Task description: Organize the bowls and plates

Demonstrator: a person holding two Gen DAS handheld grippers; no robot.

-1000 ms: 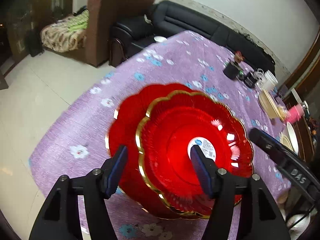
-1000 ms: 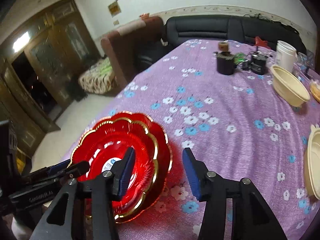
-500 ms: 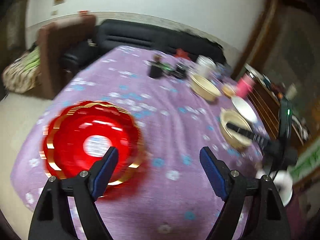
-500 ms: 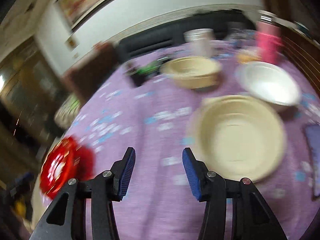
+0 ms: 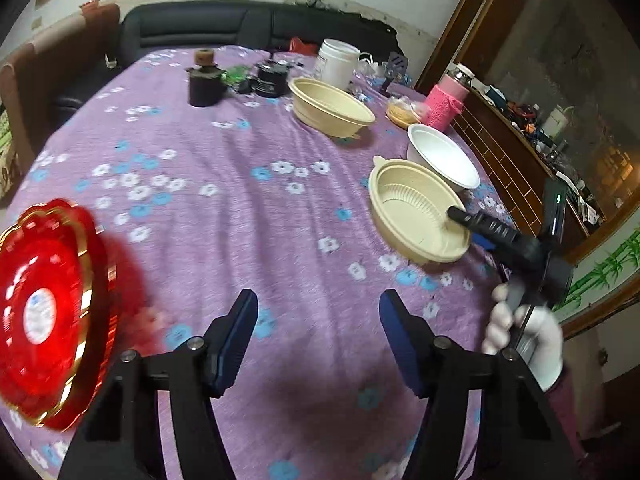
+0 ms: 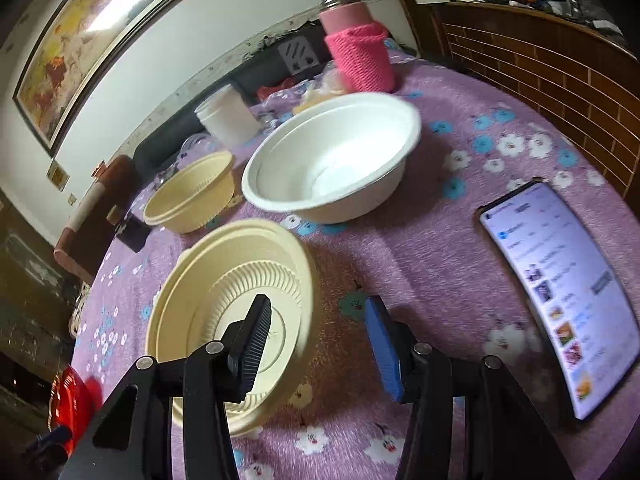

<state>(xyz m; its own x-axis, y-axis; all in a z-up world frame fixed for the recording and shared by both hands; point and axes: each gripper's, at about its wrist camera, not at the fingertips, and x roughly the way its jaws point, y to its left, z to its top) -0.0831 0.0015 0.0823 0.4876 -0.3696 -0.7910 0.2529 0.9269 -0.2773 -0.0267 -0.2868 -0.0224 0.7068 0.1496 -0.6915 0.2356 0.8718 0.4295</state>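
Beside beige bowl (image 6: pixel 224 300): phone (image 6: pixel 560 296).

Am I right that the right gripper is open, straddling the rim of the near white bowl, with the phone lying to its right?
Not quite: the right gripper is open, but the rim it straddles belongs to the near beige bowl, as the right wrist view shows. The white bowl sits farther back, untouched. The phone does lie to its right.

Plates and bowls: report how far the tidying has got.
Done: the red plates sit stacked. In hand: the open right gripper straddles the near beige bowl rim, not yet gripping. Left: that bowl, the far beige bowl and white bowl stand separate.
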